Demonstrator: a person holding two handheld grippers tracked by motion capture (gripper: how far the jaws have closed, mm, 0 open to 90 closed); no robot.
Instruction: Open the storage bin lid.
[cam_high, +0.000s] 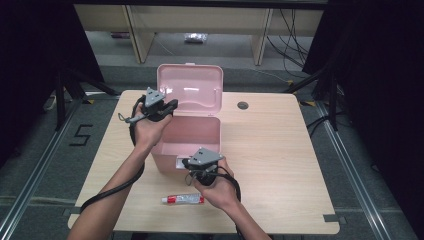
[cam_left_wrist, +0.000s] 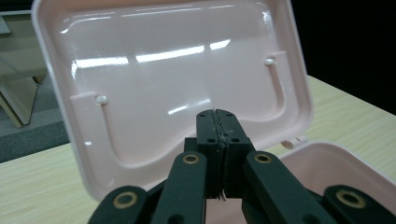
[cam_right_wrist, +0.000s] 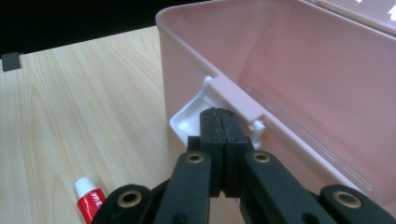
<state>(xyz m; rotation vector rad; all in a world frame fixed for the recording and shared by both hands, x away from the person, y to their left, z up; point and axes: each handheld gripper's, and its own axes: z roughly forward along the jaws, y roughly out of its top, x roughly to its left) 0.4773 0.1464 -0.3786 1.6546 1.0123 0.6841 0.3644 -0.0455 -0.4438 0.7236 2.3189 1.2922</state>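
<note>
The pink box (cam_high: 186, 142) sat open mid-worktop (cam_high: 280, 150), lid (cam_high: 190, 89) upright. The left hand-held gripper (cam_left_wrist: 218, 116) hovered before the lid, the right hand-held gripper (cam_right_wrist: 219, 114) at the front latch (cam_right_wrist: 196, 114); both closed, empty.

A taped "5" marks the floor (cam_high: 81, 135).

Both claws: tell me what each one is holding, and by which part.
Nothing is held. The left claw is shut and empty in front of the pink box's open lid; the right claw is shut and empty at the white latch.
</note>
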